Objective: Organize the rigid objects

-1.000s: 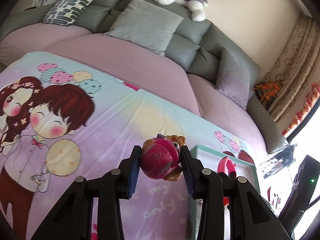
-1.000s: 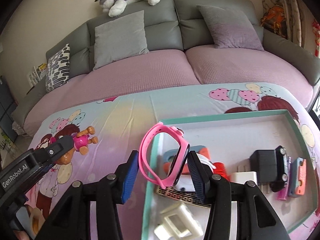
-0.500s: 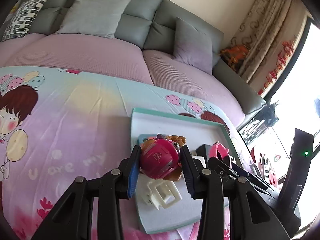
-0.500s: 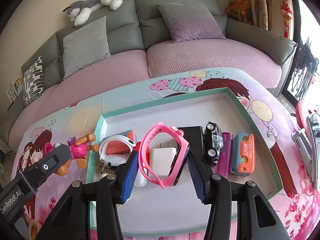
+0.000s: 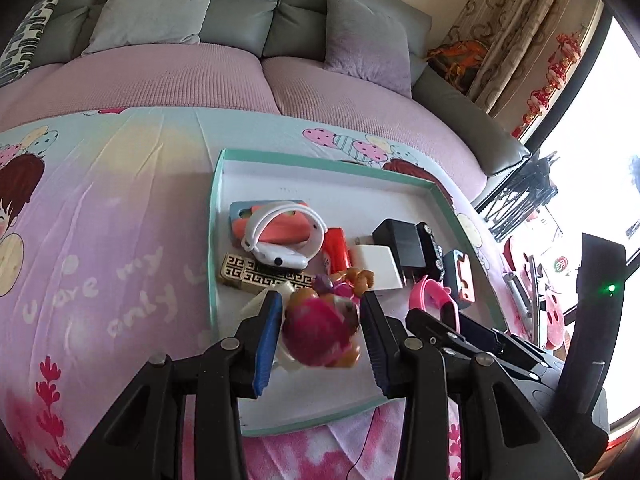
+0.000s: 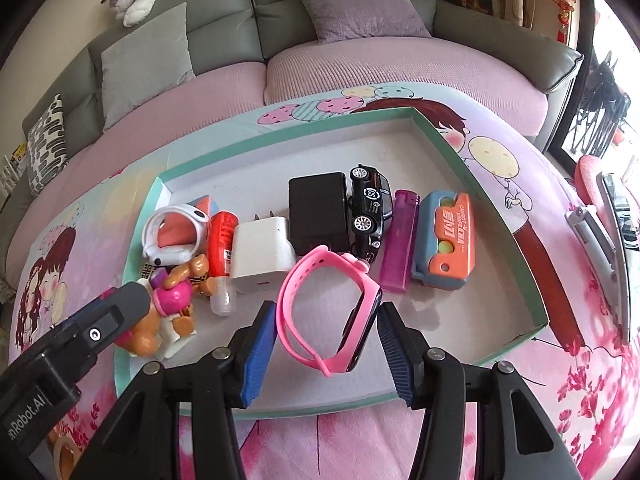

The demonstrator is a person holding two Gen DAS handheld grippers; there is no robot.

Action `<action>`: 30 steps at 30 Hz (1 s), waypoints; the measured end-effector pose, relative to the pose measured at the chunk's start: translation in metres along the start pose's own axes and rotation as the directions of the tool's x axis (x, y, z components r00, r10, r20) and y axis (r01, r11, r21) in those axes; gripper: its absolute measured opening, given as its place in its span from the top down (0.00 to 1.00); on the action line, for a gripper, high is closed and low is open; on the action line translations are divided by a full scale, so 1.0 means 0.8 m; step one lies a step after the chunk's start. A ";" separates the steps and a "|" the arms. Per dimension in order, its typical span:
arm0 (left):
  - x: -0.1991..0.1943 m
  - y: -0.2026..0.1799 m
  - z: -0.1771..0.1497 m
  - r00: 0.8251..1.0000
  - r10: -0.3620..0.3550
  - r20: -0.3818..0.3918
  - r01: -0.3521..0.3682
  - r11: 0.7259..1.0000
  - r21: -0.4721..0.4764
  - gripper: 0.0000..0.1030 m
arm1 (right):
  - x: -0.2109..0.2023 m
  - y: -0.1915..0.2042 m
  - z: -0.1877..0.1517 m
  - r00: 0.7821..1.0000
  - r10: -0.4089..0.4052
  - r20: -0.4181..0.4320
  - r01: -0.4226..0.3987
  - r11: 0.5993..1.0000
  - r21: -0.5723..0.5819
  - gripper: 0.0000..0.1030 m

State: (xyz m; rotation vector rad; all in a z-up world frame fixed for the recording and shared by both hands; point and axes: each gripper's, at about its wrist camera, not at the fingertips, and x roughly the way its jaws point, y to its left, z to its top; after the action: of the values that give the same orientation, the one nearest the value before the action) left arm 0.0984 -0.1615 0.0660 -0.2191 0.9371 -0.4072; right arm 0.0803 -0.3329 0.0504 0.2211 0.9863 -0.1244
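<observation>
Only the right view shows the purple lighter (image 6: 396, 240).

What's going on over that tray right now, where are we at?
Both handheld grippers are over the teal-rimmed tray. The left gripper has the pink puppy figure between its pads, at the tray's near left part. The right gripper has the pink watch between its fingers, but the pads look clear of it, their jaws having just opened. Chargers, a toy car and a lighter already lie inside.
</observation>
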 end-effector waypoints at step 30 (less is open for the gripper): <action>-0.069 0.079 -0.065 0.912 0.409 0.044 -0.400 0.907 -0.130 0.06 | -0.032 0.030 -0.044 0.999 0.011 0.036 -0.006 0.992 -0.126 0.00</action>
State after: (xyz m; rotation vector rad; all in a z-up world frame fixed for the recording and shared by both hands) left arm 0.0428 -0.0811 0.0540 -0.1395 0.9104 0.0413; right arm 0.0425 -0.3009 0.0561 0.1070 0.9531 -0.0581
